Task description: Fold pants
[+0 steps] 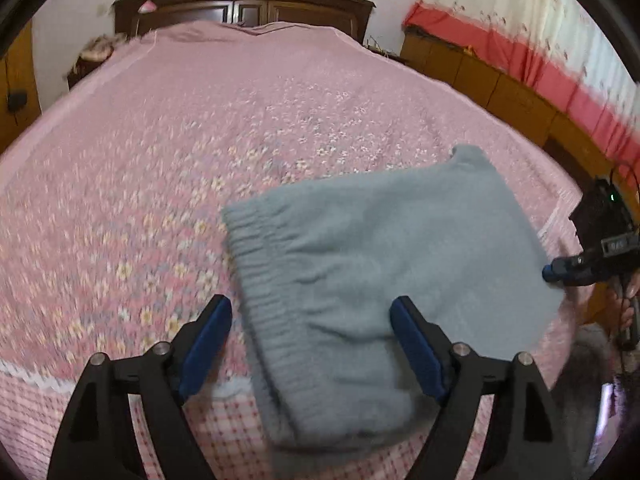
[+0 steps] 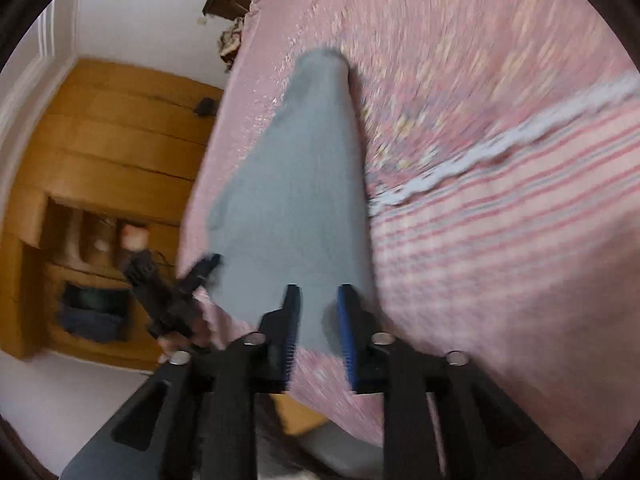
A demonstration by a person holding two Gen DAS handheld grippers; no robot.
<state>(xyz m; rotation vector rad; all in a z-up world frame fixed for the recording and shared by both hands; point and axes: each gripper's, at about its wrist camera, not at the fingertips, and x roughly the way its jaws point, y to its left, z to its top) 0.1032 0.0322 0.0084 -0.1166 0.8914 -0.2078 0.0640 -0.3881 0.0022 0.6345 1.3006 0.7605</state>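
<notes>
The grey-blue pants (image 1: pixel 380 280) lie folded on the pink flowered bedspread (image 1: pixel 160 160), near the near edge of the bed, with the ribbed waistband (image 1: pixel 260 272) on the left side. The left tongs (image 1: pixel 310 308) hang wide open above the near part of the pants; the waistband is between their blue pads (image 1: pixel 208 344), but the pads do not press it. The right tongs (image 2: pixel 318 292) stand at the right end of the pants, only partly open. The cloth passes between their pads, and the frame is blurred, so I cannot tell if they grip it. A dark wooden headboard (image 1: pixel 244 0) stands at the far side.
</notes>
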